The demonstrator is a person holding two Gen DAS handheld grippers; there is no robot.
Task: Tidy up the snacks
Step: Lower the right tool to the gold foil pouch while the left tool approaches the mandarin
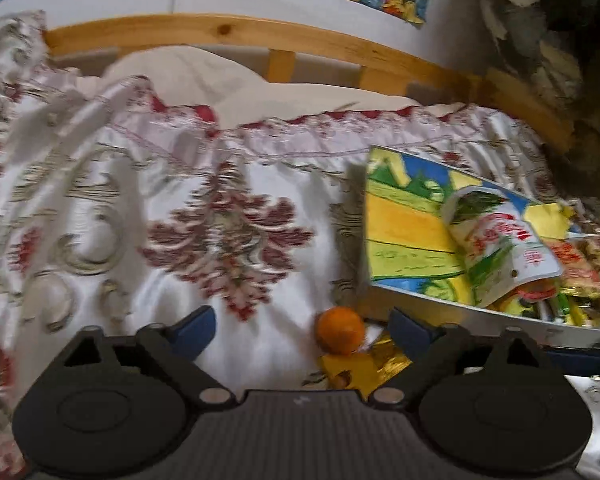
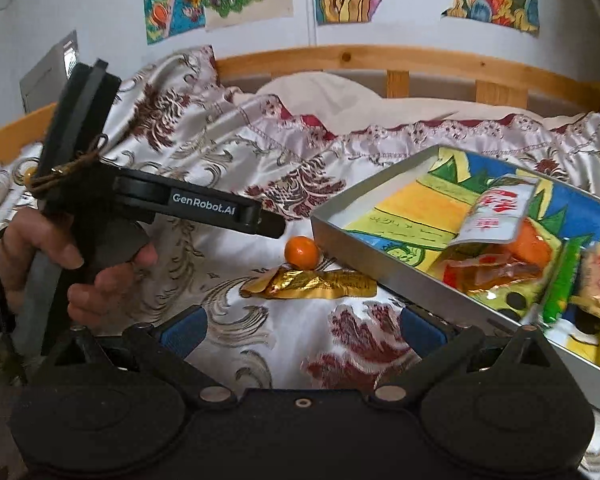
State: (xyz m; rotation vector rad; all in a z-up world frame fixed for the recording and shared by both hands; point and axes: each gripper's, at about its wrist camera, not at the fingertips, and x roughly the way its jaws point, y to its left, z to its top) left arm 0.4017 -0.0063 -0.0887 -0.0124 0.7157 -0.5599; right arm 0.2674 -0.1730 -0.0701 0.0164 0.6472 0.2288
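Observation:
A small orange fruit (image 1: 340, 330) lies on the patterned bedspread, just left of a silver tray (image 1: 476, 310). A gold foil packet (image 1: 364, 366) lies in front of the fruit. My left gripper (image 1: 304, 332) is open, and the fruit sits between its blue fingers, nearer the right one, with no pad touching it. In the right wrist view the left gripper (image 2: 274, 227) is side-on in a hand, its tip just above and left of the fruit (image 2: 302, 252). My right gripper (image 2: 303, 330) is open over bare bedspread, short of the gold packet (image 2: 312, 284).
The tray (image 2: 380, 276) has a colourful lining and holds a white pouch with red writing (image 2: 496, 208), an orange packet (image 2: 532, 244), a green stick pack (image 2: 564, 280) and other wrappers. A wooden bed rail (image 2: 380, 60) and a cream pillow (image 2: 340, 96) lie behind.

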